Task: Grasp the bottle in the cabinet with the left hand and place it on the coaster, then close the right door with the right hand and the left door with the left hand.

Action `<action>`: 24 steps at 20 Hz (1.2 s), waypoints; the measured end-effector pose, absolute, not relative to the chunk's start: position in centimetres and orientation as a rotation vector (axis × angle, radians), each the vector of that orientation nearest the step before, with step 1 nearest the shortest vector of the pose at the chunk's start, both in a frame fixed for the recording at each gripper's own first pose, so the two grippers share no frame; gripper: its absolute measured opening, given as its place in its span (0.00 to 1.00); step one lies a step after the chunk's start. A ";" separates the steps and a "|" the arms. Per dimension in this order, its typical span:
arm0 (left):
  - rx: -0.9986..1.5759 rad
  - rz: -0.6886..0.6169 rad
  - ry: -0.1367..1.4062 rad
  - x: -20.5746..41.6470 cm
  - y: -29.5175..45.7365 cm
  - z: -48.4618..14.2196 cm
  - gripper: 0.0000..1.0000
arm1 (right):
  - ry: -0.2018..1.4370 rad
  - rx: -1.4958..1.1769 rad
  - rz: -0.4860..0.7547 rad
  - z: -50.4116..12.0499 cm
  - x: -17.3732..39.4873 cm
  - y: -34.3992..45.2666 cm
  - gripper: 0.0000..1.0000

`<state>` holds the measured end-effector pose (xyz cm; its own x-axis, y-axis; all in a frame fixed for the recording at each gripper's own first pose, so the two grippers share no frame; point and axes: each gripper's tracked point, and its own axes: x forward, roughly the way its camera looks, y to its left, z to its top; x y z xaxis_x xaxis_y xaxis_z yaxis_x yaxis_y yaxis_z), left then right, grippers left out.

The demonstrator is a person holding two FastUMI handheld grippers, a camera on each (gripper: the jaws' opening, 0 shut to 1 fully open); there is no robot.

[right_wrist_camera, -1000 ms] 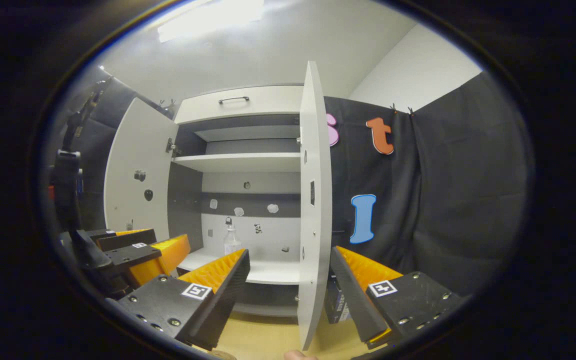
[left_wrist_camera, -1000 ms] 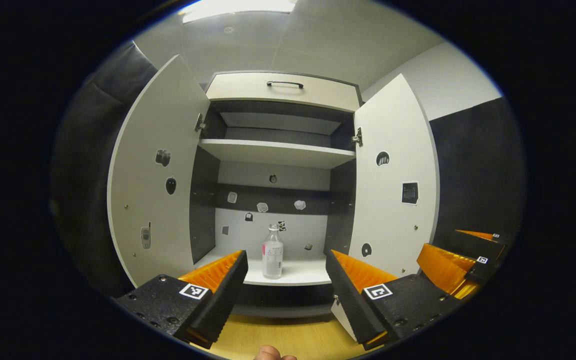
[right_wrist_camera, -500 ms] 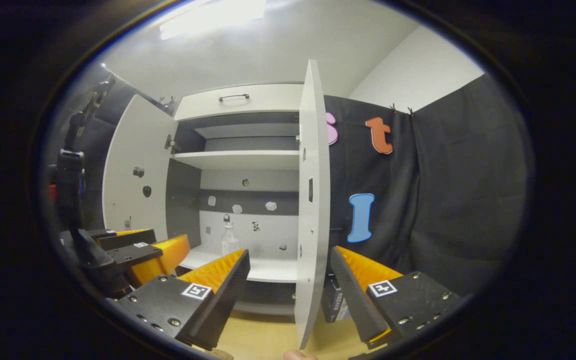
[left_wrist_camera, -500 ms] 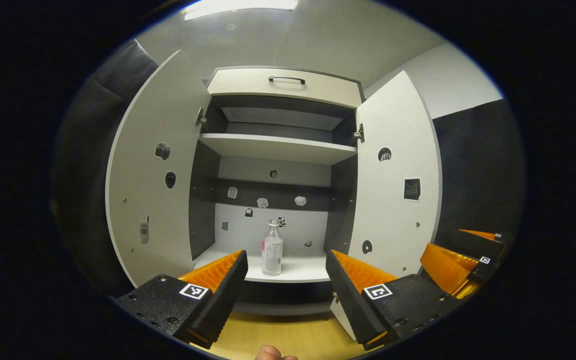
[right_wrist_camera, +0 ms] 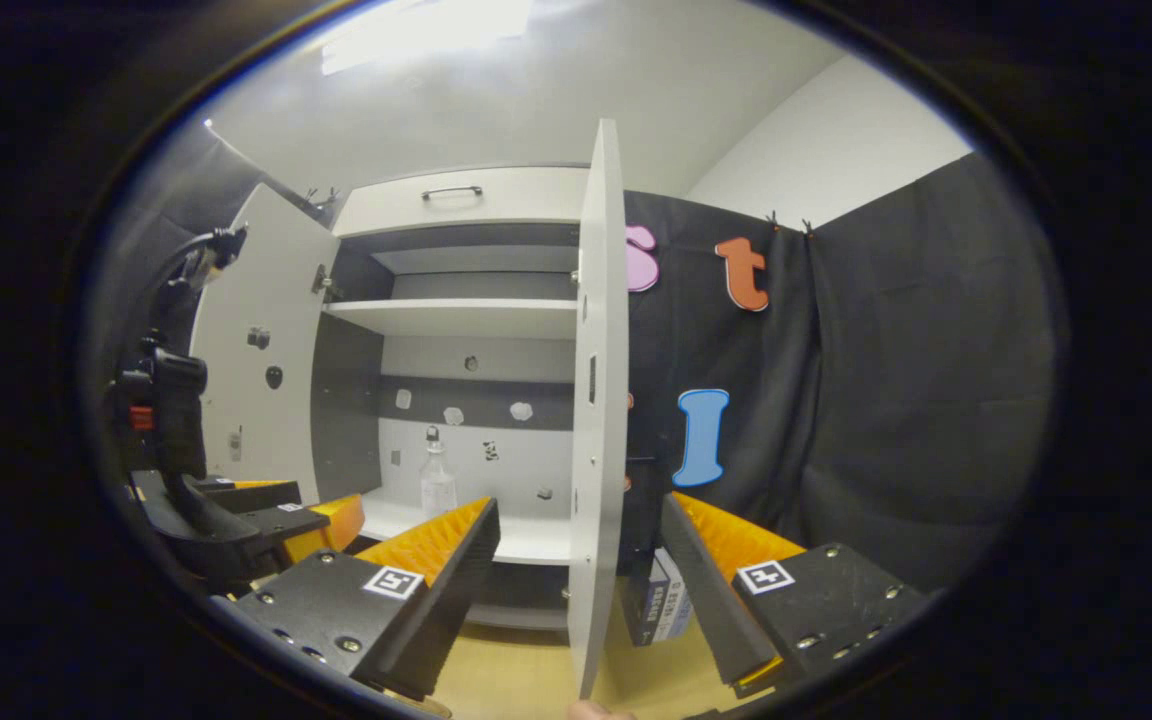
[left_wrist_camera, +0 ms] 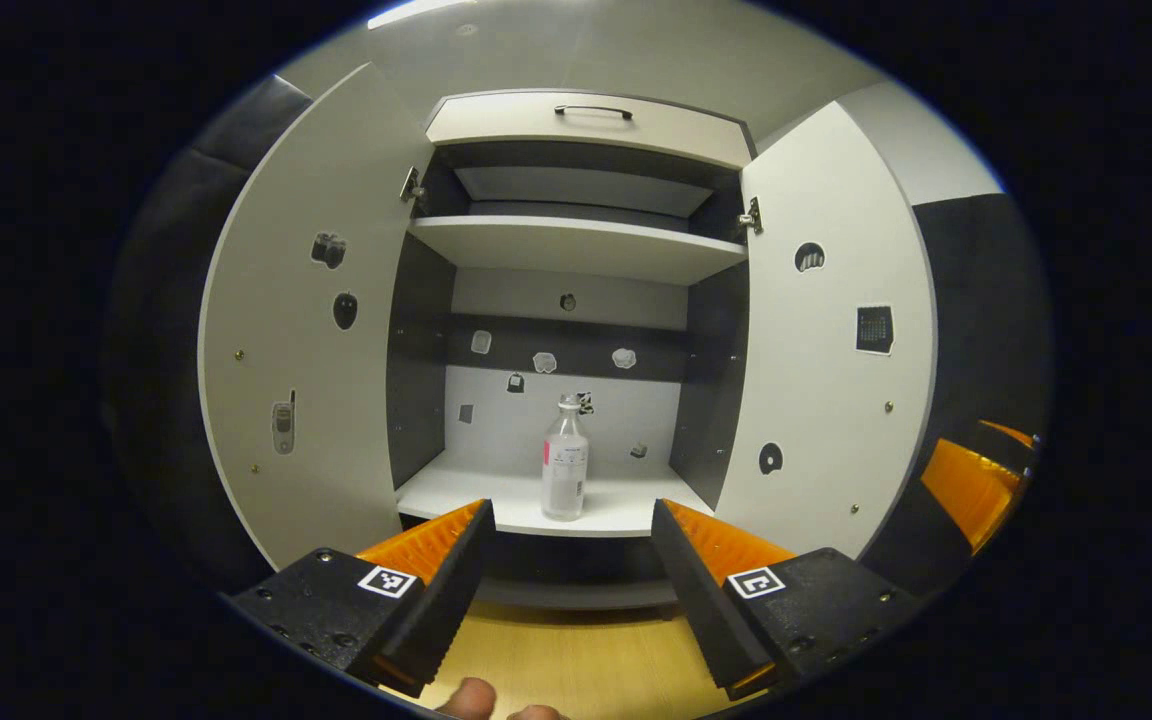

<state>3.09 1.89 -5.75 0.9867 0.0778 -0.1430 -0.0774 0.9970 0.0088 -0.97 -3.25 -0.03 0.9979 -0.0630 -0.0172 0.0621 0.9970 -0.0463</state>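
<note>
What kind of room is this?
Probably a staged recording booth rather than a home: black cloth wall, a white cabinet with both doors open, holding one clear bottle, picture stickers inside.

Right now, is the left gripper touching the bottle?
Apart. The left gripper view shows the open left gripper short of the shelf, and the bottle standing farther back.

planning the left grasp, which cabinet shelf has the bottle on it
The lower shelf: the bottle stands upright there; the upper shelf is bare.
</note>
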 end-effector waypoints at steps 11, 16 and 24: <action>0.070 0.118 0.141 14.6 3.7 -8.0 0.97 | 0.001 -0.094 -0.234 0.2 -1.7 -9.5 0.98; 0.058 0.136 0.116 21.1 4.4 -8.6 0.97 | 0.020 -0.085 -0.325 -0.9 -2.7 -12.3 0.98; 0.019 0.173 0.184 29.2 6.7 -11.7 0.97 | 0.081 -0.059 -0.401 -3.4 -2.6 -14.9 0.98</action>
<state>29.17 6.73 -11.66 0.9683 0.1727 -0.1807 -0.1692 0.9850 0.0346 -2.64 -14.92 -3.44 0.9176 -0.3919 -0.0670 0.3872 0.9191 -0.0729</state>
